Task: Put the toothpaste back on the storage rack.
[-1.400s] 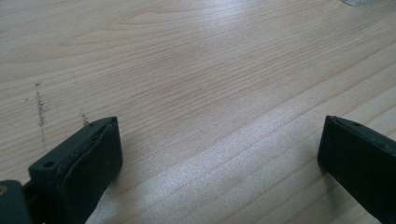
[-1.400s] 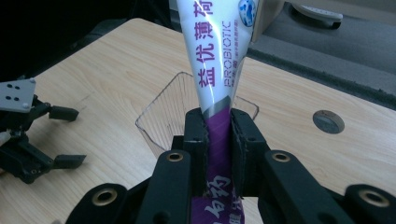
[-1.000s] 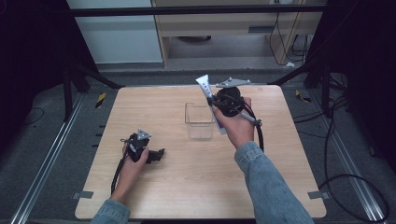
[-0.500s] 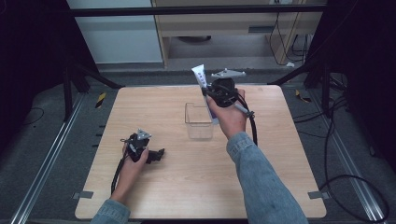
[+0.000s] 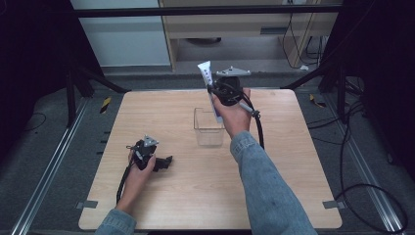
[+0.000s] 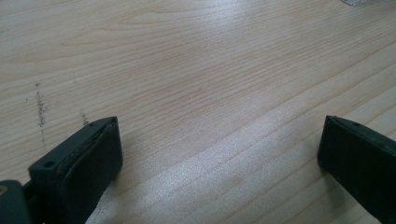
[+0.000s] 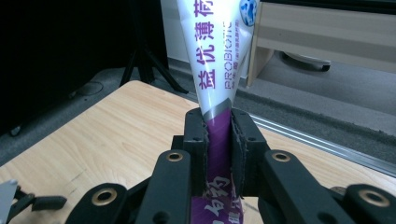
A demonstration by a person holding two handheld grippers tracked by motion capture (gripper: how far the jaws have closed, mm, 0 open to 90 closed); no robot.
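One tube (image 7: pixel 215 56) stands pinched near its purple end in the right gripper (image 5: pixel 221 91) above the clear box (image 5: pixel 208 128); it could tilt and miss; left gripper (image 5: pixel 155 161) rests spread on the table (image 5: pixel 293 161)

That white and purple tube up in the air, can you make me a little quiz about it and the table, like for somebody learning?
1. True or false: the right tongs are shut on the tube.
2. Where does the clear box stand? A) on the wooden table, B) on the floor, C) in a hand.
3. Fill the gap: in the left gripper view, the left tongs have their jaws wide ____, with bare wood between them.

Key: 1 true; 2 A; 3 open.
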